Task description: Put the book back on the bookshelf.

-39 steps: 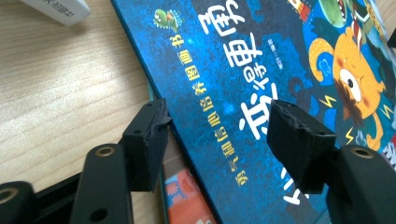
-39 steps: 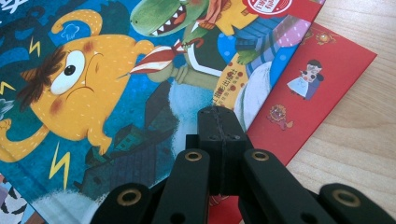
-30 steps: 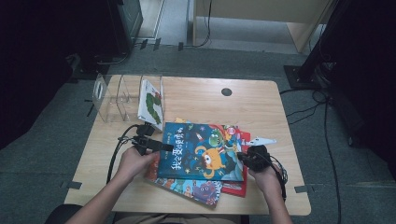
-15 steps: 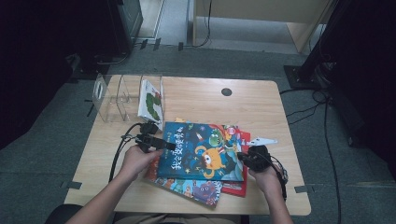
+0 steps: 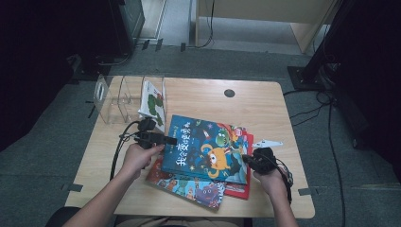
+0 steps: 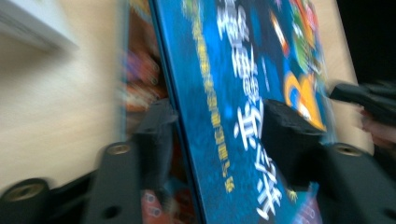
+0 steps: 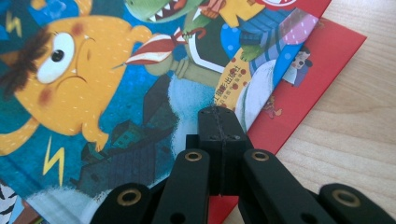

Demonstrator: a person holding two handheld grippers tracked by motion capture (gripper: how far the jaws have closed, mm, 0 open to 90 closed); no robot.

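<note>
The blue book lies on top of a stack of picture books near the front middle of the table, its long axis running from left to right across the high view. Its left edge is taken between the jaws of the left gripper, which have just been closing; in the left gripper view the book is seen between them, but contact of the pads is not clear. The right gripper is clenched, its jaws together with nothing between them, resting on the right lower corner. A clear plastic rack with one book stands behind the left gripper. A red book lies underneath.
</note>
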